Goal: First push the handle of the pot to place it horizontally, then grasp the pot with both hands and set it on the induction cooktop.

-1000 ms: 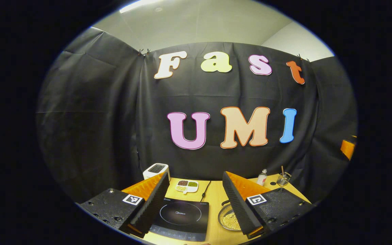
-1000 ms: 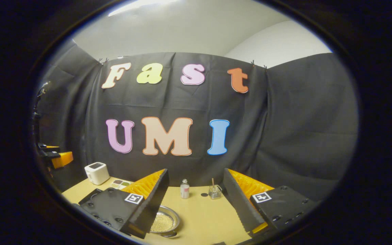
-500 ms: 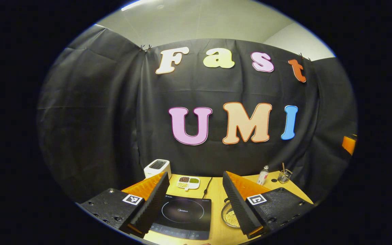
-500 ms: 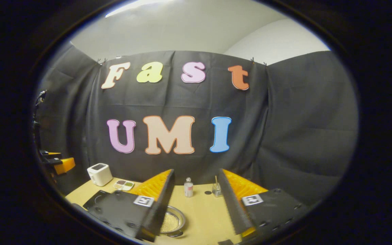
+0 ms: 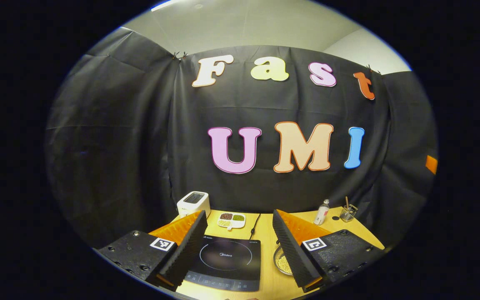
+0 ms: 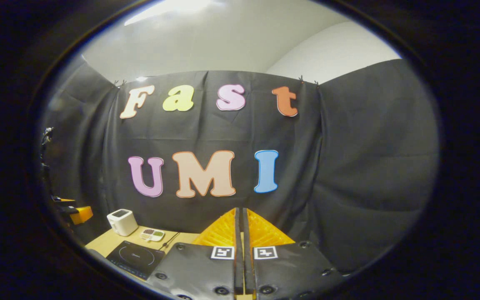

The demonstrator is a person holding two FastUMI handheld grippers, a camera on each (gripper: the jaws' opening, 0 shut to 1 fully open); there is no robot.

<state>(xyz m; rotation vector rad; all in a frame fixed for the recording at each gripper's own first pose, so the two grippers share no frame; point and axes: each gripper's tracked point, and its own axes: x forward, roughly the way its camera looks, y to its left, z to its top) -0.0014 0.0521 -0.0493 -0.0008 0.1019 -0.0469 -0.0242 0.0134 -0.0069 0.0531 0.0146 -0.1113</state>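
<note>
On the wooden table (image 5: 265, 233) lies the black induction cooktop (image 5: 227, 262), seen between my left gripper's (image 5: 239, 213) spread fingers; that gripper is open and holds nothing. Just right of the cooktop stands the small metal pot (image 5: 281, 263) with pale yellow beads inside, half hidden behind the right-hand finger; its handle is hidden. In the right gripper view my right gripper (image 6: 240, 214) is shut, fingers pressed together with nothing between them, and they cover the table in front. The cooktop (image 6: 135, 258) sits to their lower left.
A white toaster (image 5: 193, 203) and a divided dish of beans (image 5: 231, 221) stand behind the cooktop, whose cord runs back to the wall. A small bottle (image 5: 321, 212) and a glass jar (image 5: 348, 213) stand at the far right. The toaster (image 6: 122, 221) and left gripper (image 6: 75, 213) appear left.
My right gripper has gone from wide open to shut and tipped upward, so the pot is now covered by its fingers. The left gripper's view shifted slightly; it stays open.
</note>
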